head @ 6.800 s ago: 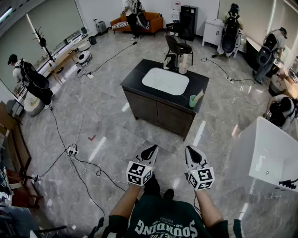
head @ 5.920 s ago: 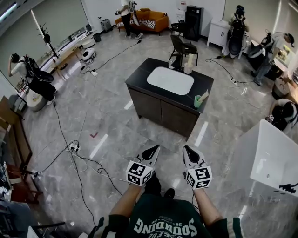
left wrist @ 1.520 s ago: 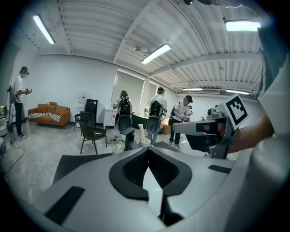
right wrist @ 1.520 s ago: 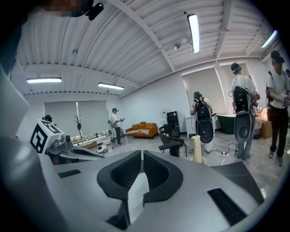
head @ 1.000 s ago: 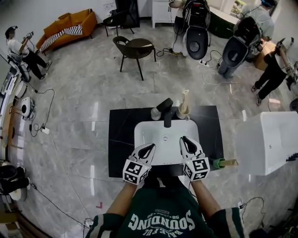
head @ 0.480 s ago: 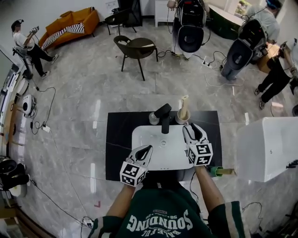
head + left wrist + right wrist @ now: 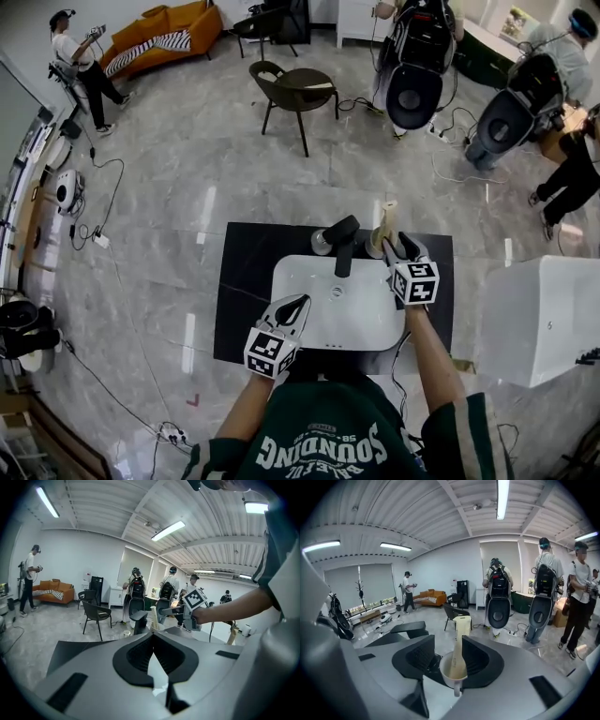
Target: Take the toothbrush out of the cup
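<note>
Right gripper (image 7: pixel 401 247), moved forward to glossy round white cup (image 7: pixel 451 671), is opening around it and flat cream toothbrush (image 7: pixel 461 637); left gripper (image 7: pixel 293 305) is resting closed.

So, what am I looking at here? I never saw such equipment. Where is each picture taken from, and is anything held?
There is no robot: a person holds a two-jaw gripper in each hand. The wide picture comes from a camera on the person's head, looking down at a black counter with a white sink and a faucet. The other two come from cameras riding on the grippers, so the grey shapes in front are their own jaws. The left gripper is shut and empty. The right gripper is opening its jaws around a white cup with a toothbrush standing in it; they do not press on it, so nothing is held.
</note>
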Available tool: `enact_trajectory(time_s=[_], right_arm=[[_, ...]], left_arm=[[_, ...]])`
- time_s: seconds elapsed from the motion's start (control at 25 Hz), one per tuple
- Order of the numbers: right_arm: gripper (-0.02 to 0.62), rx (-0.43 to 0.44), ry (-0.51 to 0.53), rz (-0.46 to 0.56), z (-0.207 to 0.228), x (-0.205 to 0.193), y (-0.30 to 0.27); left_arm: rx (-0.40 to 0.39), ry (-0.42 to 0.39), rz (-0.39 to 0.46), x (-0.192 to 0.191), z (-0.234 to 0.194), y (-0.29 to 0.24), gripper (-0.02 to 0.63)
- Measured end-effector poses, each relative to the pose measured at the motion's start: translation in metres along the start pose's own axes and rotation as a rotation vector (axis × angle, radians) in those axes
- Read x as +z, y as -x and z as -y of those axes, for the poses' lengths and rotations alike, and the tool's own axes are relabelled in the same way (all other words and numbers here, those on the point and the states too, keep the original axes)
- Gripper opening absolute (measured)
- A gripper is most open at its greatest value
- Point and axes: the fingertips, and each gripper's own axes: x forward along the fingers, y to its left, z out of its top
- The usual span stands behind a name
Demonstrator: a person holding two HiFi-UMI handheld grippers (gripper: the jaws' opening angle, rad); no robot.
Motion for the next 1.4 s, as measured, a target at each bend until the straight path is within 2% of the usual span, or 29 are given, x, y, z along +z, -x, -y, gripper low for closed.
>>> enact_trajectory(time_s=[0.4,0.6,0.84,0.96,1.4], right_arm=[[0.225,0.007,0.023,-0.114,0.023,-0.015,-0.057],[0.225,0.016,0.062,-0.144,0.028,-0.023,-0.072],[0.224,0.026,0.048,-0.162,0.029,-0.025,-0.08],[0.177,0.025,0.05,-0.148,0.028,-0.024,-0.075],[0.149,0.01,0.041,-0.047,0.02,-0.009,-0.043]], left_arm=[[0.067,0.039,-0.021,-0.009,-0.013,0.009,0.011],[0.094,0.049,-0.03,-0.014,-0.019,0.014,0.011],[0.106,0.052,-0.04,-0.017,-0.024,0.016,0.011],[0.1,0.049,-0.044,-0.017,-0.021,0.015,0.011],[0.053,0.028,-0.045,-0.02,-0.011,0.014,0.011]])
